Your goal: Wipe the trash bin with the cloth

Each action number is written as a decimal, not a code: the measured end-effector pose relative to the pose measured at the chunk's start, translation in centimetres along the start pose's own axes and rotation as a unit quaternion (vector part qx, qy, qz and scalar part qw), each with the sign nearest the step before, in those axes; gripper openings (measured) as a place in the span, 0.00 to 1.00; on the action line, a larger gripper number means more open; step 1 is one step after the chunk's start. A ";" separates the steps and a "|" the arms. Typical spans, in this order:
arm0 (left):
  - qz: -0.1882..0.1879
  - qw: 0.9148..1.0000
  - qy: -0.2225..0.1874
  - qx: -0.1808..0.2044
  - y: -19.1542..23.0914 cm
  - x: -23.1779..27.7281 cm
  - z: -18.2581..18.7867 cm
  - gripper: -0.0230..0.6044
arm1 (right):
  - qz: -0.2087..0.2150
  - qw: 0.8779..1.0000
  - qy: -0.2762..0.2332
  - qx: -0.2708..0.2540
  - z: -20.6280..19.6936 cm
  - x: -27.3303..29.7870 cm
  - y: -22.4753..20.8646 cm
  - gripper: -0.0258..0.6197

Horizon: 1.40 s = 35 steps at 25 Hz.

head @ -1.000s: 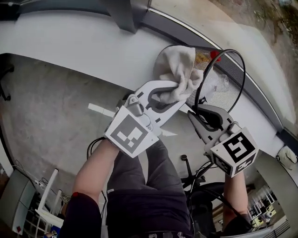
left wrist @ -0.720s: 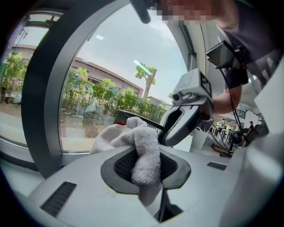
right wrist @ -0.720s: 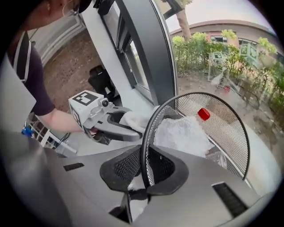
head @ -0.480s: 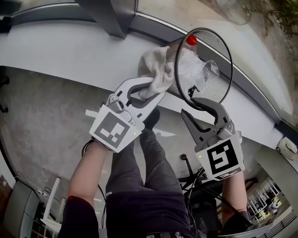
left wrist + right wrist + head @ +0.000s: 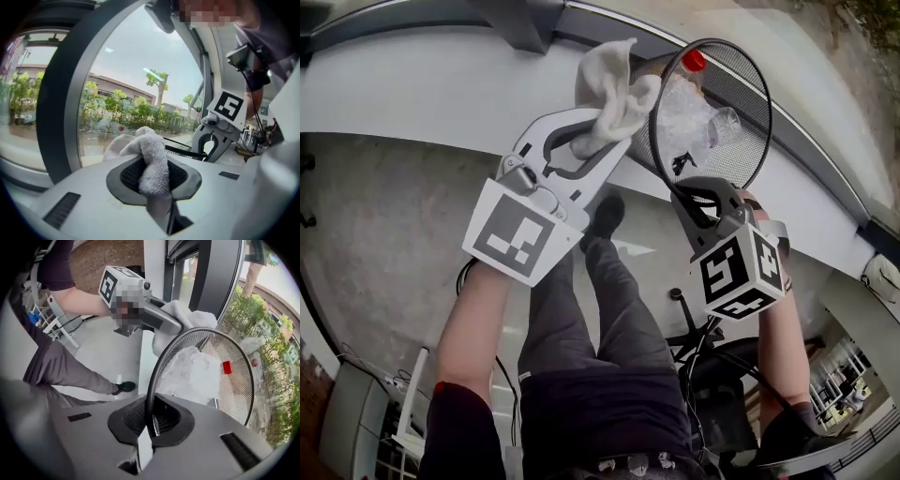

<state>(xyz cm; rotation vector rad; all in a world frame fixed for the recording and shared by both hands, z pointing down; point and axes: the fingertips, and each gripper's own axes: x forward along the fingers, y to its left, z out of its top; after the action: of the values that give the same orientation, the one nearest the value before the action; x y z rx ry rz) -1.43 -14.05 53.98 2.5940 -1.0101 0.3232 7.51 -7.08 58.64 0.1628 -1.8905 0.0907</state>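
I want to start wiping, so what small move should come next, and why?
Probably sweep the cloth along the outer mesh of the trash bin. The left tool is shut on the cloth, which appears to rest against the bin beside its rim, and the right tool is shut on the rim, holding it steady.

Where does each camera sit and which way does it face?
Head view: on the head, facing steeply down at left tongs gripping the cloth and right tongs clamping the bin rim; forearms, legs show.
Left gripper view: on left tongs, facing the window past the cloth; right tongs show.
Right gripper view: on right tongs, facing into the bin; arm, leg show.
Shared: cloth and bin.
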 end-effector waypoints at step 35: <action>-0.056 0.997 -0.015 -0.053 -6.4 2.3 -2.3 0.14 | -0.004 0.991 -0.006 0.136 -1.1 -0.8 -0.6 0.06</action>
<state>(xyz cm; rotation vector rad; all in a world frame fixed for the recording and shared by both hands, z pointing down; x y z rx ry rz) 4.42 -10.18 55.42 2.5533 -0.8641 0.1984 8.87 -7.45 58.25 0.3559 -1.8829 0.3436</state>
